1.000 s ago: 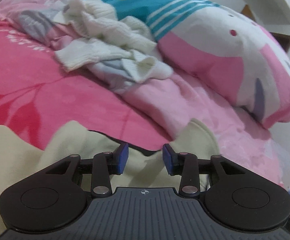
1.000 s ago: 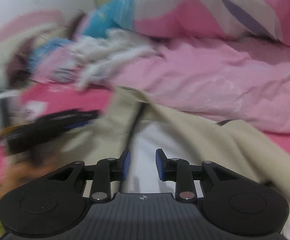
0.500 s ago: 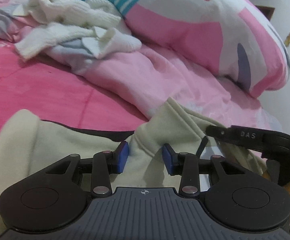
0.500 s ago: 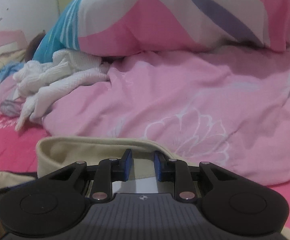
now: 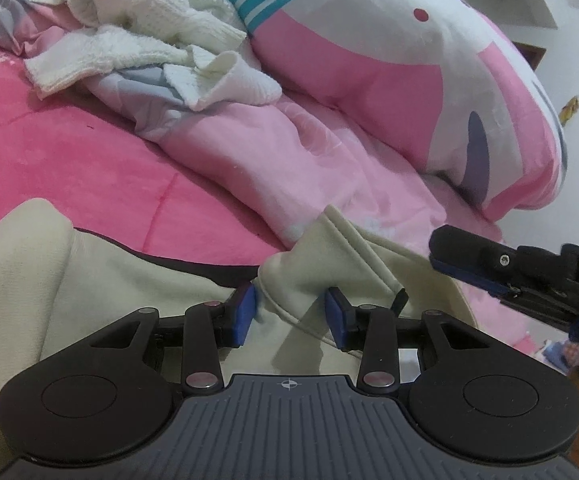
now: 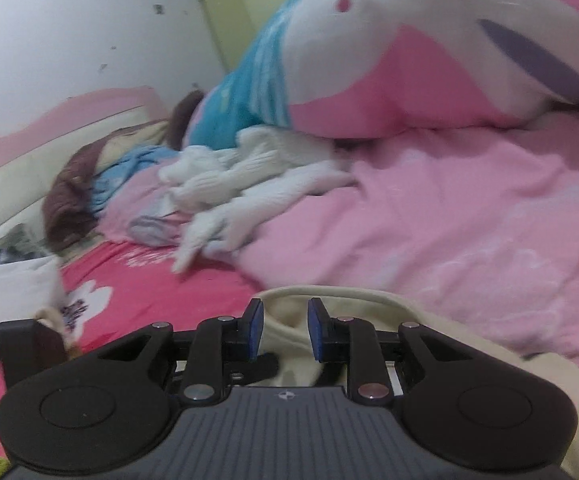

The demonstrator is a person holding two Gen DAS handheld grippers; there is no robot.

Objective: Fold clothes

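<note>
Cream garment [image 5: 137, 292] lies spread on the near part of a bed, on top of a bright pink sheet [image 5: 69, 152], with a dark trim line running along its far edge. In the left wrist view a raised fold of its hem stands between the blue pads of the left gripper [image 5: 291, 314]. The jaws are part open; the left pad seems to touch the cloth while the right pad stands clear of it, so no firm hold shows.

In the right wrist view the right gripper [image 6: 283, 328] sits over a curved, collar-like edge of the same garment [image 6: 369, 300]. Its jaws are narrowly apart with cream cloth in the gap, but I cannot tell whether the pads press on it. From the left wrist view the right gripper [image 5: 461, 270] comes in from the right side, just above the garment's right edge.

Beyond the garment, a pale pink quilt [image 5: 289, 152] is rumpled across the middle of the bed. A heap of white knitted clothes [image 5: 157, 48] lies on it at the far left. A large pink and white plush toy [image 5: 429, 60] with teal stripes lies at the far right, against the quilt. The right wrist view also shows a brown cloth [image 6: 69, 192] at the far left, near a white wall [image 6: 69, 20].
</note>
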